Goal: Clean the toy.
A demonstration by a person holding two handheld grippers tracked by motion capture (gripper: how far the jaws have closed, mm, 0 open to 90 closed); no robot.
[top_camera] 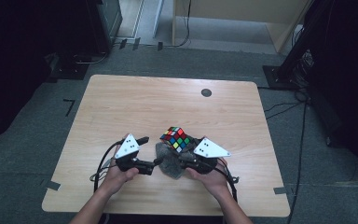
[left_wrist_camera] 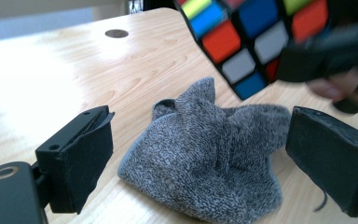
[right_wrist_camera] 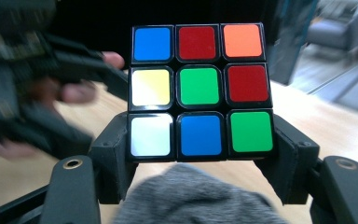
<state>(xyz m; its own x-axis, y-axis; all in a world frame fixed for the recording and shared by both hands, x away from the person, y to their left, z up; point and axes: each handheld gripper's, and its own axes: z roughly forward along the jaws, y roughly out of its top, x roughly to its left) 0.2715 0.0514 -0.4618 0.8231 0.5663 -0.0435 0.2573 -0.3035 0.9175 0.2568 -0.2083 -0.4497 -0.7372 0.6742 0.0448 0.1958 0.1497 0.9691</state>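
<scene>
Your right tongs (right_wrist_camera: 200, 154) pinch the puzzle cube (right_wrist_camera: 199, 91) by its bottom row, one black jaw pressed on each side, so the cube sits in the middle of the right gripper view with a full face turned to that camera. Gripping it low looks like a deliberate choice: the upper rows stay free and the coloured faces stay exposed, ready to be wiped or turned.

In the high view the cube (top_camera: 176, 138) sits at centre frame, tilted on a corner and lifted clear of the worktop (top_camera: 121, 102), just left of your right tongs (top_camera: 192, 148). The grey cloth (top_camera: 168, 161) lies bunched on the worktop directly below it, between your two hands.

Your left tongs (left_wrist_camera: 200, 154) are spread wide with nothing between the jaws. In the left gripper view the cloth (left_wrist_camera: 205, 158) lies right in that gap at lower centre, crumpled into a loose heap with folds standing up, which gives the jaws something to bite on. The cube (left_wrist_camera: 247, 42) hangs at the upper right of that frame, above and beyond the cloth, apart from the left jaws.

As I judge it, closing the left tongs on the cloth comes next; the cube is held steady and high enough to leave room for that grab.
</scene>
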